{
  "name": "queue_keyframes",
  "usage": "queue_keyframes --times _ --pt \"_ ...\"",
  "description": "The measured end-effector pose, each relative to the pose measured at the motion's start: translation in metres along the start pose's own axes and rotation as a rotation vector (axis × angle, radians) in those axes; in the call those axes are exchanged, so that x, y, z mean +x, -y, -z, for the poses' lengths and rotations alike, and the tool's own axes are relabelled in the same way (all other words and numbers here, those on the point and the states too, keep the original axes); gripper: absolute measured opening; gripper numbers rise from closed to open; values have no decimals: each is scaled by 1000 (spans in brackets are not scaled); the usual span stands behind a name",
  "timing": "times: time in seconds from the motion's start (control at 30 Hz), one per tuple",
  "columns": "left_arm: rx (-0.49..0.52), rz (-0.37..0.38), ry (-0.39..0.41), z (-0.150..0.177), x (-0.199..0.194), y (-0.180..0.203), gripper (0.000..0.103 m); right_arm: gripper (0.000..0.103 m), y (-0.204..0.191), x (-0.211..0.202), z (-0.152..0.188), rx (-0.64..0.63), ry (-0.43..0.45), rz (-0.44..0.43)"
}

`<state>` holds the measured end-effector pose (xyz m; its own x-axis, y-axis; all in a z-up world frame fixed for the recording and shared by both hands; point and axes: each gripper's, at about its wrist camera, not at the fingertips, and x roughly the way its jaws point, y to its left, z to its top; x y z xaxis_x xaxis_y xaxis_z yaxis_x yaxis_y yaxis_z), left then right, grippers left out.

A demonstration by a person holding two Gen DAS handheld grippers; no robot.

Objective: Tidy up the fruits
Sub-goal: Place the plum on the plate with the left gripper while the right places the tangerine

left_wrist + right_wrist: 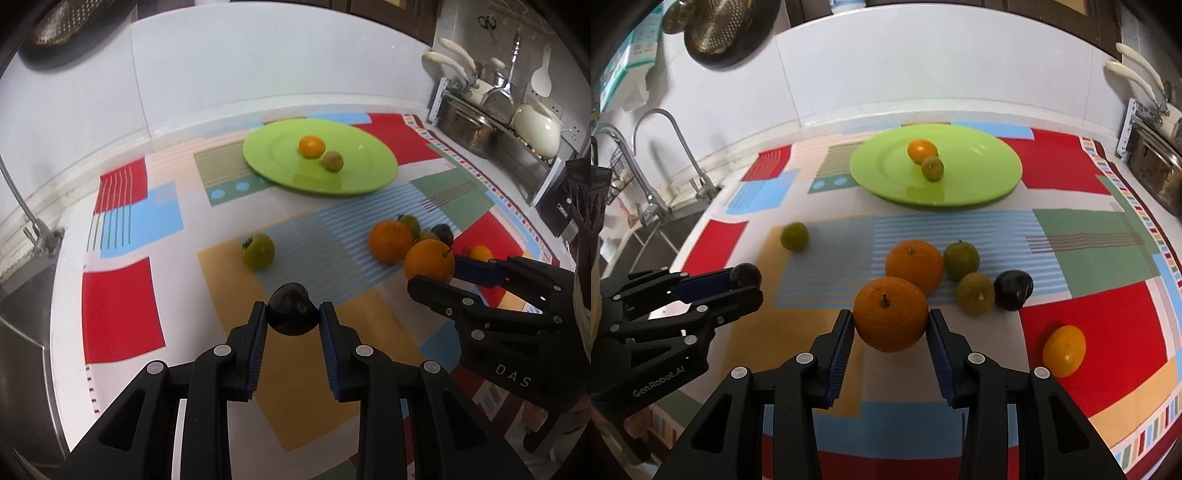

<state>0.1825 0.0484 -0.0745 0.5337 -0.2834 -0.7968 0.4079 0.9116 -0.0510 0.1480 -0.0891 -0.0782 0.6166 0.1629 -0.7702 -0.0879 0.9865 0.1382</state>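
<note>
two oranges (pixel 891 314), two plums (pixel 1013 290), one plate (pixel 979 184)

A patterned cloth (pixel 1071 317) of red, blue, green and tan blocks covered the counter. Behind it ran a white tiled wall (pixel 258 66). A perforated metal colander (pixel 716 26) hung at upper left. Two curved taps (pixel 676 147) stood over a steel sink (pixel 22 295) on the left. On the right a rack (pixel 491 125) carried steel pots, a cream pot (pixel 537 127) and cream-handled utensils (pixel 447 59); scissors (pixel 488 24) hung above.
</note>
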Motion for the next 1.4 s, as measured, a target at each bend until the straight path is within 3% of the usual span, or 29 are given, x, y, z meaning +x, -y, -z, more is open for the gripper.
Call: queue_keyframes --times 0.3,0.8,1.4 --pt "31 8 48 -18 -11 9 29 41 0 -20 -13 -4 49 9" --pt "2 -57 140 -69 -13 35 29 41 32 -24 -62 -79 80 -62" --pt "32 -55 129 -156 25 31 29 41 61 5 -141 -112 95 -86"
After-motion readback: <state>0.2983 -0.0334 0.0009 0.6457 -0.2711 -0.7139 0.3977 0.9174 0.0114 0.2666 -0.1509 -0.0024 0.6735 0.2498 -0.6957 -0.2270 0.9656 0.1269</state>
